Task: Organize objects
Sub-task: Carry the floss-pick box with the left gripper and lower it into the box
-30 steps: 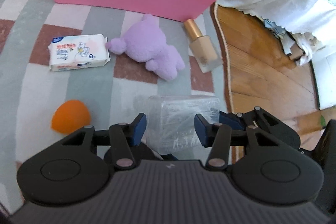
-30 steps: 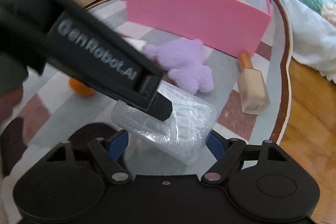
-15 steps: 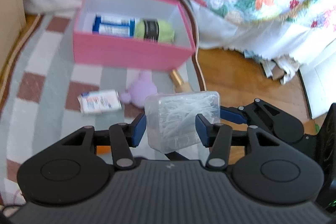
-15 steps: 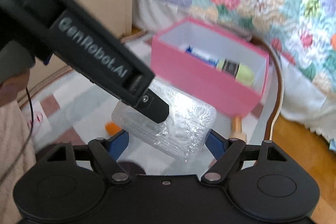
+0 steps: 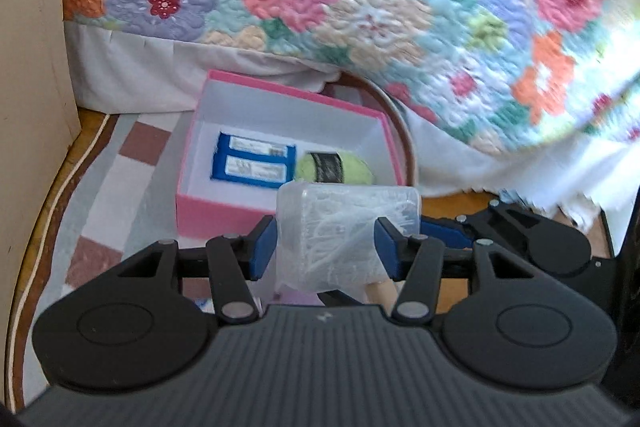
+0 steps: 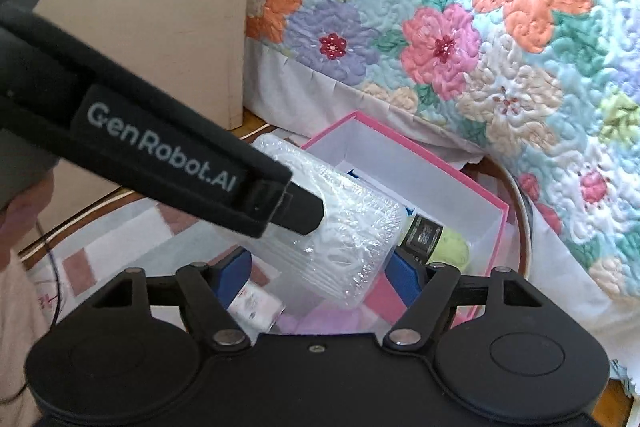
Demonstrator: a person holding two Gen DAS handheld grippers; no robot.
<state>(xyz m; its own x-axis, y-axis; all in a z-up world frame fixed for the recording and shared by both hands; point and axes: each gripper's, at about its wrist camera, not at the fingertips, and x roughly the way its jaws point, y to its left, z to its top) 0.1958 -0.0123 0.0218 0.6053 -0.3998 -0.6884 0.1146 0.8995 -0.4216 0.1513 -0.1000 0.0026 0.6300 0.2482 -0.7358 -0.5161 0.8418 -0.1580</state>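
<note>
Both grippers are on the same thing here: a clear plastic box (image 5: 348, 227) stuffed with what look like white swabs, held up in the air over the rug (image 5: 100, 211). The left gripper (image 5: 326, 241) has its blue fingers (image 5: 264, 247) clamped on the two sides of the box, so that one is clearly gripping it. The right gripper (image 6: 320, 273) comes in from the other side, with the box sitting between its fingers (image 6: 404, 277); those fingers are closing in, and the right pad looks to be up against the box's end, but the left pad seems clear of it, so I wouldn't call it a firm grip.

Just past the clear box is the pink box (image 5: 224, 215), open on the rug next to the bed. Inside it are a blue pack (image 5: 254, 167) on the left and a green yarn ball (image 5: 352, 167) with a dark band on the right.

In the right view a tissue pack (image 6: 256, 303) and something purple and fuzzy (image 6: 320, 321) peek out below the box. The flowery quilt (image 6: 440, 27) fills the background, and a cardboard box (image 6: 160, 7) stands on the left.
</note>
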